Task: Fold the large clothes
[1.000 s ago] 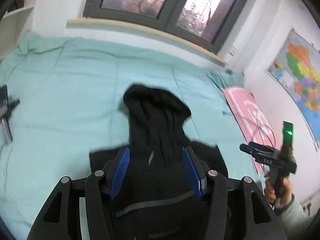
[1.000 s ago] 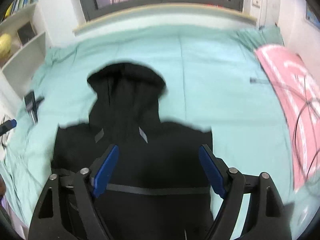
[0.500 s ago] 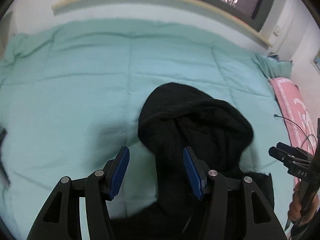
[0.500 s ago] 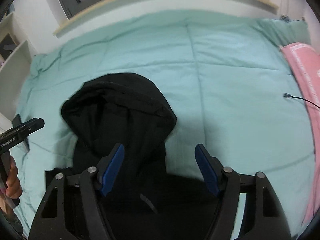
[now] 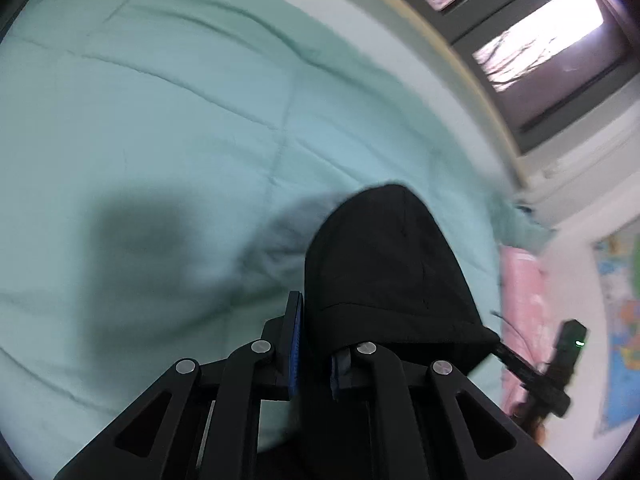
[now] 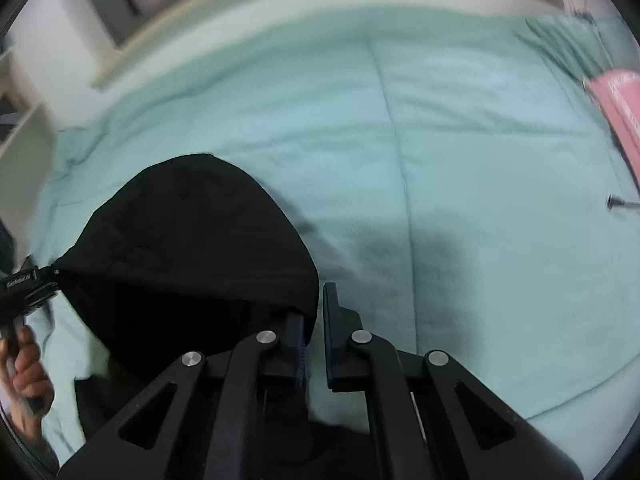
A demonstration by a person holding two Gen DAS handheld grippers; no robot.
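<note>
A black hooded sweatshirt lies on the mint green quilt [image 5: 168,128]. Its hood [image 5: 392,256] is lifted and stretched between my two grippers. My left gripper [image 5: 314,344] is shut on the hood's left edge; it also shows at the left of the right wrist view [image 6: 28,284], pinching the hood corner. My right gripper [image 6: 314,320] is shut on the hood's [image 6: 188,232] right edge; it also shows in the left wrist view [image 5: 520,364]. The body of the sweatshirt is mostly hidden below the gripper frames.
A pink cloth [image 5: 520,280] lies along the bed's right side, also in the right wrist view [image 6: 616,96], with a cable end [image 6: 612,202] on the quilt. A window [image 5: 540,40] and sill run behind the bed. A wall map [image 5: 620,320] hangs right. A white shelf [image 6: 20,152] stands left.
Both grippers went from open over the sweatshirt to shut on the hood's two edges. Both views have moved forward and tilted, and the hood now stands lifted off the quilt.
</note>
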